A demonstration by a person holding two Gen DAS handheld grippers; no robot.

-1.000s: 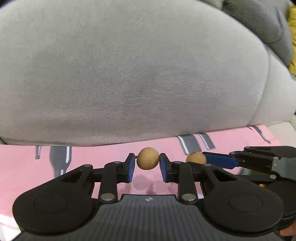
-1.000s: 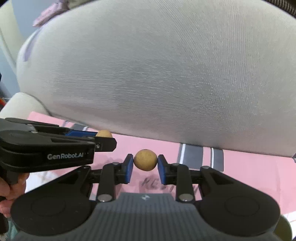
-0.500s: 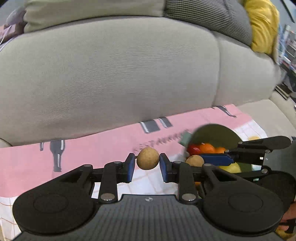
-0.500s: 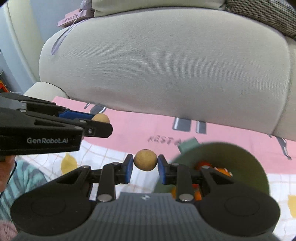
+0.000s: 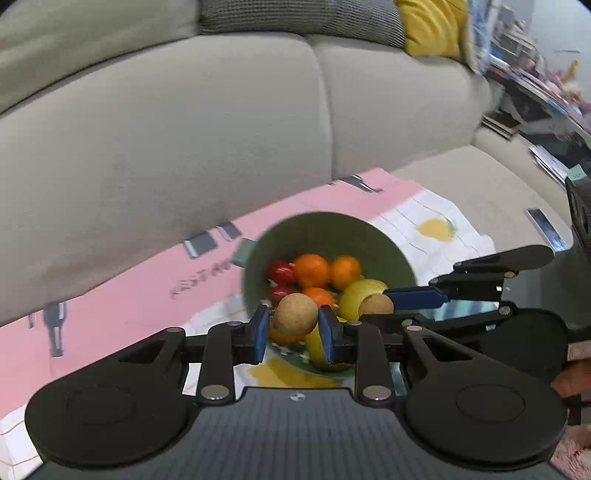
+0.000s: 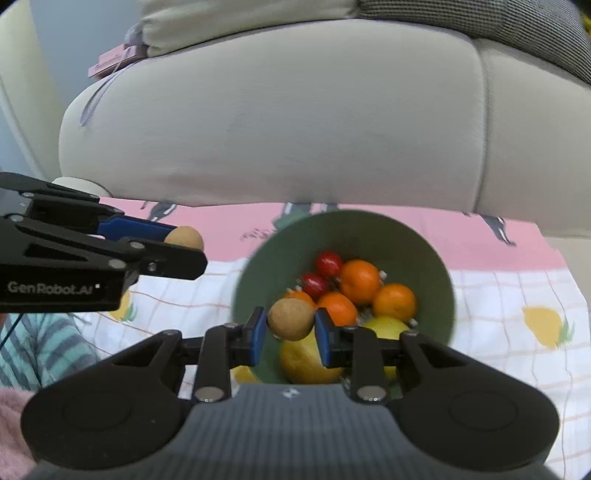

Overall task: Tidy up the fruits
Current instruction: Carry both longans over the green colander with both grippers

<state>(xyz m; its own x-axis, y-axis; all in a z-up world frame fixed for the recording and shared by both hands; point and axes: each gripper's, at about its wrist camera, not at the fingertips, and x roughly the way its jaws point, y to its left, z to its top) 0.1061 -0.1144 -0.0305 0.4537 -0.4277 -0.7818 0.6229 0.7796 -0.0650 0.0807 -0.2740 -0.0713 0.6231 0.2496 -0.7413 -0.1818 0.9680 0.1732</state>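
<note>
My left gripper [image 5: 295, 326] is shut on a small round tan fruit [image 5: 295, 318], held above the near rim of a green bowl [image 5: 321, 230]. My right gripper [image 6: 290, 328] is shut on a second tan fruit [image 6: 291, 319], also over the bowl's [image 6: 369, 229] near side. In the bowl lie oranges [image 6: 360, 280], red fruits [image 6: 328, 264] and yellow fruits [image 6: 306, 360]. In the left wrist view the right gripper [image 5: 380, 301] comes in from the right with its fruit [image 5: 375, 304]. In the right wrist view the left gripper [image 6: 184, 240] reaches in from the left, its fruit [image 6: 186, 236] at the tip.
The bowl stands on a pink and white checked cloth [image 6: 517, 295] spread on a beige sofa seat, close under the back cushions [image 6: 295, 129]. A yellow cushion [image 5: 428, 26] and cluttered shelves [image 5: 535, 85] lie at the far right. A striped sleeve [image 6: 40, 343] shows at lower left.
Both grippers have pulled back from the sofa cushion and swung right, each still holding its tan fruit. The green bowl of fruit has come into view under them.
</note>
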